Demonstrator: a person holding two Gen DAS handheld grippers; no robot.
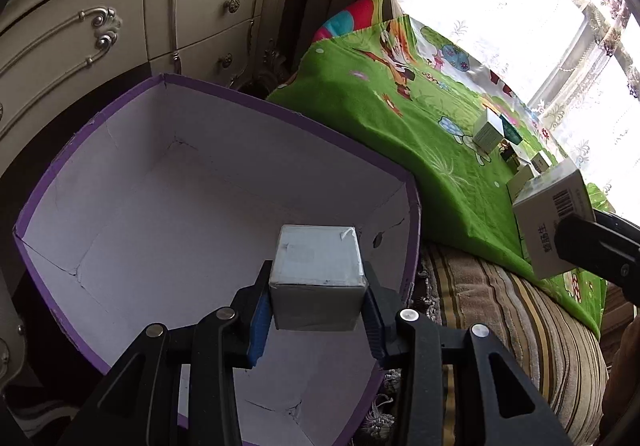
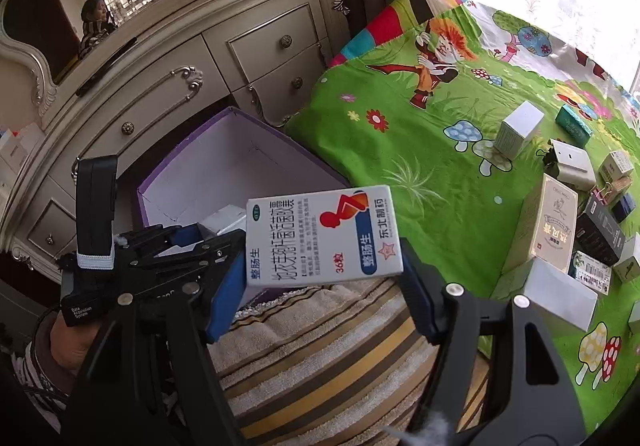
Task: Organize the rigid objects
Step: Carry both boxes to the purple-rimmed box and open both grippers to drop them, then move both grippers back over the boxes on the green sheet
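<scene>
My left gripper is shut on a small grey-white box and holds it over the open purple storage box, whose white inside holds nothing else. My right gripper is shut on a white medicine box with red, orange and blue print, held above a striped cushion beside the purple box. The medicine box also shows at the right of the left wrist view. The left gripper shows in the right wrist view.
A bed with a green cartoon sheet carries several more small boxes at the right. A striped cushion lies between bed and purple box. A cream dresser stands behind.
</scene>
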